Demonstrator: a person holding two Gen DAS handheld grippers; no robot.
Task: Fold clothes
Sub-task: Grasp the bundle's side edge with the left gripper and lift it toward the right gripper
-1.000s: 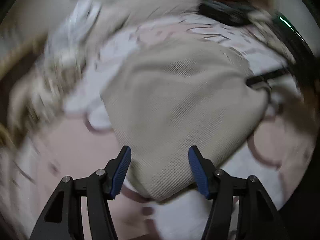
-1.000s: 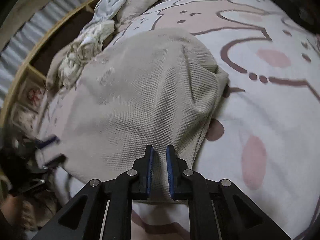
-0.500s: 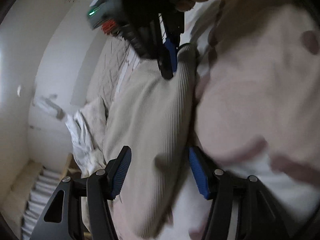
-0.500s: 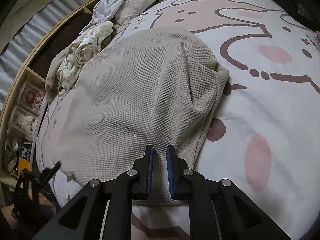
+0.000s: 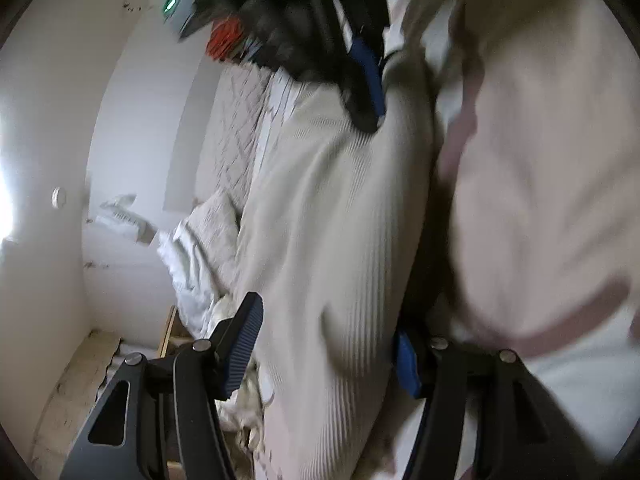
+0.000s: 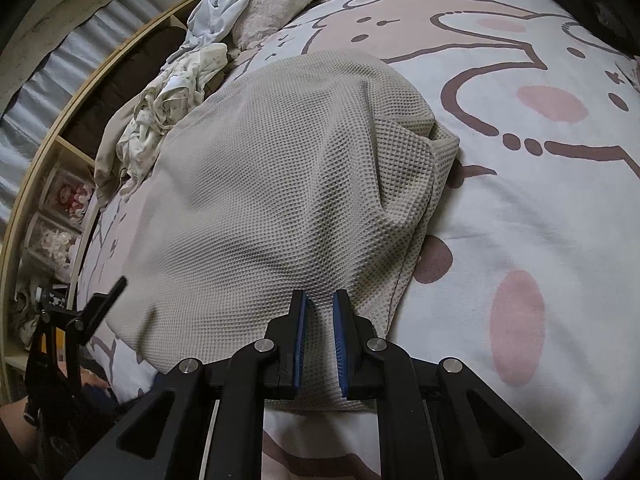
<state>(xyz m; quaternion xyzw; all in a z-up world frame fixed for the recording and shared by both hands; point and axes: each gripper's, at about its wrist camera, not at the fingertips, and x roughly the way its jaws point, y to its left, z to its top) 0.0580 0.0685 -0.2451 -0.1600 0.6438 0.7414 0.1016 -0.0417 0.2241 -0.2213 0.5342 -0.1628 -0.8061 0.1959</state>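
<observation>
Beige waffle-knit garment lies spread on bed w/ white-and-pink cartoon-print cover, toward the bed's left side as the right wrist cam sees it.

R gripper: black frame, blue pads, tilted steeply down at the near hem. Jaws nearly closed, clamped on a fold of the waffle cloth that runs up between the pads. From the left wrist cam same gripper shows at top, blue pad pressed into the cloth edge.

L gripper: rolled onto its side, so bed and wall look tipped. Jaws part-open, straddling the garment's edge; cloth sits between the pads. Far pad half hidden behind the fabric, so can't tell if the pads press. In right cam it pokes in at the bed's left edge, low.

Garment: domed in the middle, puckered ridge on its right side, hem seam visible along right edge. Left-cam view blurred.

Crumpled pale clothes heaped past it by the bed's far left corner. Wooden shelf alongside.
</observation>
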